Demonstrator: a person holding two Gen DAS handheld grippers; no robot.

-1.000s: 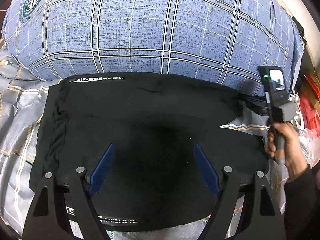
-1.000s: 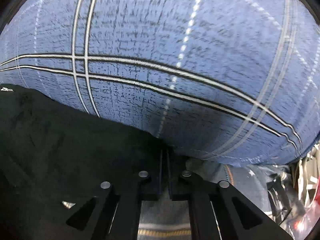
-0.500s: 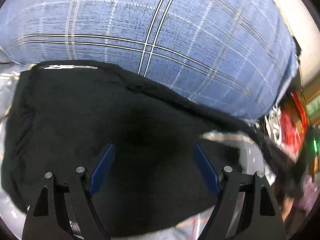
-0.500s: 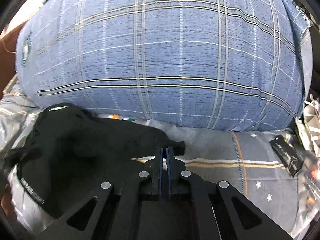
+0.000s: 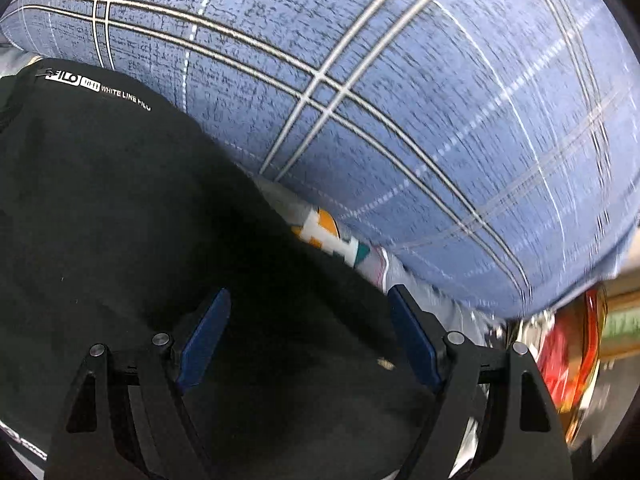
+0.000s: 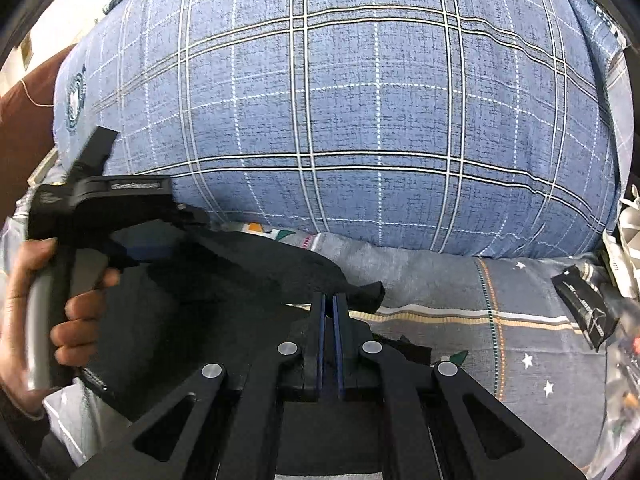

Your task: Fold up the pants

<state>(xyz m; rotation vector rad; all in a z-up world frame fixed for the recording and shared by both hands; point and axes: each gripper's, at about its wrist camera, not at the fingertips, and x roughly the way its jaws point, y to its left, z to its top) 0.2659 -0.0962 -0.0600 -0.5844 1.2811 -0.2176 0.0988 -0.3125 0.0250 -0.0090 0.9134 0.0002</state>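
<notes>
Right wrist view shows the right gripper (image 6: 328, 308) pinching the black pants (image 6: 224, 280) corner at six o'clock, left gripper (image 5: 308, 320) spread wide above them; a tug could slip that thin hold.

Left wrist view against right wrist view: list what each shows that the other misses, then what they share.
Only the left wrist view shows the white lettering printed on the black pants and the left gripper from behind, its blue pads wide apart over the cloth.

Only the right wrist view shows the right gripper shut on a corner of the pants, the hand holding the left gripper's handle, and the grey starred sheet.

Both show the pants and the blue plaid pillow behind them.
</notes>
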